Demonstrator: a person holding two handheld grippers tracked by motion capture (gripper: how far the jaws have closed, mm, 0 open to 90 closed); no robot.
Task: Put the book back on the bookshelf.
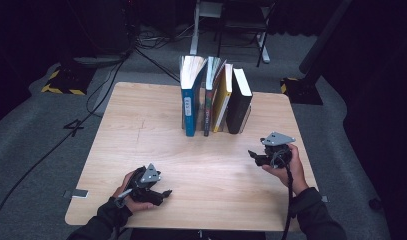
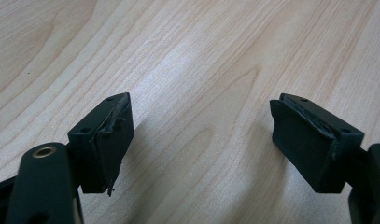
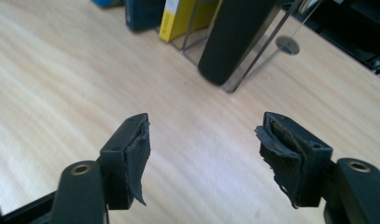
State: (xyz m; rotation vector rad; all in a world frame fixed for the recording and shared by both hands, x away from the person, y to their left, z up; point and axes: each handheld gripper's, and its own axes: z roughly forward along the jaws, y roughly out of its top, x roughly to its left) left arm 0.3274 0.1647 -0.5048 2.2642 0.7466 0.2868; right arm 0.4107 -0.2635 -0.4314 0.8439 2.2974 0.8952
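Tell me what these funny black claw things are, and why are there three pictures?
A person sits at a wooden table and holds a squeeze-tool, called a gripper, in each hand. The top picture looks down from above: the left gripper and the right gripper. The other two pictures come from little cameras riding on the grippers, so you see each one's own two black jaws: left, right. Both are open and hold nothing. At the back of the table stand four books: a blue book, a dark patterned book, a yellow book and a black book.
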